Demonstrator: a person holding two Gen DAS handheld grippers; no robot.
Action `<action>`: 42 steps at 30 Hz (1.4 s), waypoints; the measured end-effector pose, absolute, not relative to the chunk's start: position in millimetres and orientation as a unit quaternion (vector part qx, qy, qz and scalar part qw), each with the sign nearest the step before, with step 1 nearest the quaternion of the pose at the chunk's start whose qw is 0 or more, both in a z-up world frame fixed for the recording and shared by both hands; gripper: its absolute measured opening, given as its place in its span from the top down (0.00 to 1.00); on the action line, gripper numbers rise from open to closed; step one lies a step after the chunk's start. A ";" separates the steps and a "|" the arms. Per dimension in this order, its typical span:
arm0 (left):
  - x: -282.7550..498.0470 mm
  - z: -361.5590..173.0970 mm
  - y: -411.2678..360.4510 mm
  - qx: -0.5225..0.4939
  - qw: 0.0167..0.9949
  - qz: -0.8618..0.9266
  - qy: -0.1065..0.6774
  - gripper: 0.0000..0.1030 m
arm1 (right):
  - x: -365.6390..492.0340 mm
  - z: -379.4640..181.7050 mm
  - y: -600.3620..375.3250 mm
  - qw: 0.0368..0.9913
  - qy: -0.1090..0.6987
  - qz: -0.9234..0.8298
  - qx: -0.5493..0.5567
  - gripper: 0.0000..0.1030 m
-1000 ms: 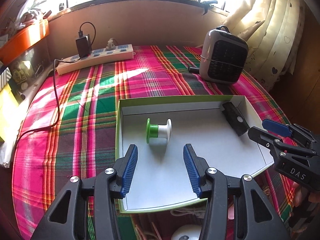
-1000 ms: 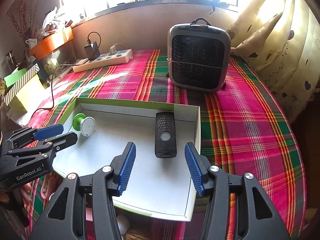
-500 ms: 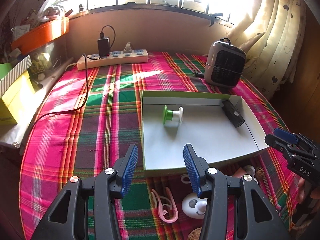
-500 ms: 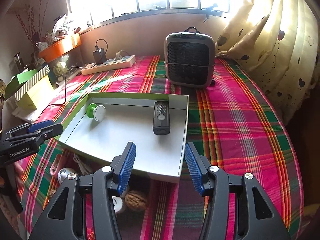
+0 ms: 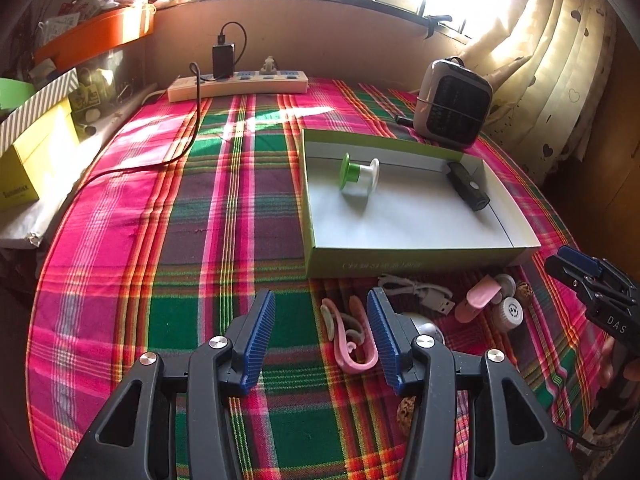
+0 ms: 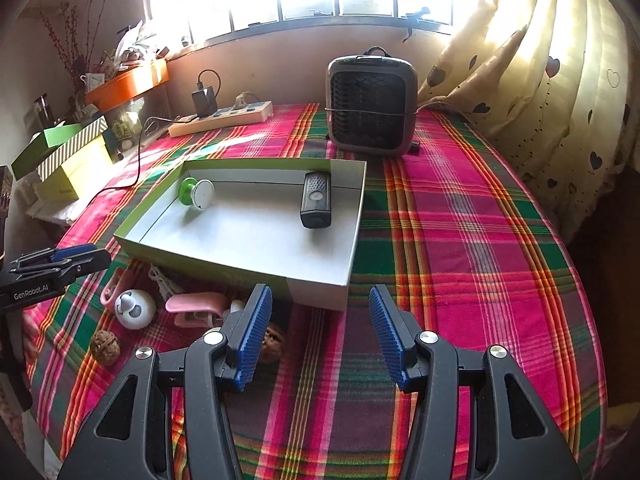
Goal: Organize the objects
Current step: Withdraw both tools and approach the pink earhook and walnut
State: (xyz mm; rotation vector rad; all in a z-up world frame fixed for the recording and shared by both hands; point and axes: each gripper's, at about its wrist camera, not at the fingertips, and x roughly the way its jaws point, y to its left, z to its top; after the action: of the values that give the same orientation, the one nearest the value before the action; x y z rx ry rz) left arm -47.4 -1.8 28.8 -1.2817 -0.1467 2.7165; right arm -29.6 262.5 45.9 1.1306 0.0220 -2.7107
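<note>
A shallow green-edged box (image 5: 416, 266) (image 6: 224, 260) lies on the plaid cloth, holding a green-and-white spool (image 5: 357, 173) (image 6: 196, 193) and a black remote (image 5: 467, 185) (image 6: 316, 199). In front of the box lie loose items: a pink hook (image 5: 348, 338), a white USB cable (image 5: 420, 290), a pink clip (image 6: 196, 306), a round white toy (image 6: 135, 309) and walnuts (image 6: 105, 346). My left gripper (image 5: 320, 336) hovers open over the cloth beside the pink hook. My right gripper (image 6: 318, 332) is open above the box's near right corner, empty.
A small grey heater (image 6: 372, 106) stands behind the box. A white power strip (image 5: 238, 84) with a charger and cable lies at the back. Yellow and striped boxes (image 6: 72, 160) sit at the left edge. A curtain (image 6: 540, 80) hangs at the right.
Both grippers have drawn back from over the box toward the near edge. The loose items in front of the box have come into view. Jaws kept the same gap.
</note>
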 end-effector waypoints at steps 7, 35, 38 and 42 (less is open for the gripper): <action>-40.1 23.8 -0.4 -0.431 0.076 0.897 -0.057 0.53 | -21.0 40.5 262.1 0.110 0.009 -0.915 0.387 0.50; -41.9 7.2 2.7 -0.454 0.063 0.888 -0.034 0.53 | -25.5 11.2 240.4 0.150 0.033 -0.890 0.429 0.50; -44.6 7.2 3.9 -0.453 0.062 0.889 -0.030 0.53 | -29.5 10.2 239.2 0.149 0.037 -0.888 0.432 0.50; -48.0 6.7 6.3 -0.451 0.058 0.890 -0.021 0.52 | -35.0 9.7 236.5 0.146 0.047 -0.888 0.434 0.47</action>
State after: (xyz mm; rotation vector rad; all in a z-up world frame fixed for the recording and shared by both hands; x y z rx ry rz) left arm -48.0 6.3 6.7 -1.3665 -0.0648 2.6986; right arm -35.0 236.5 9.7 1.2489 0.1361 -2.5573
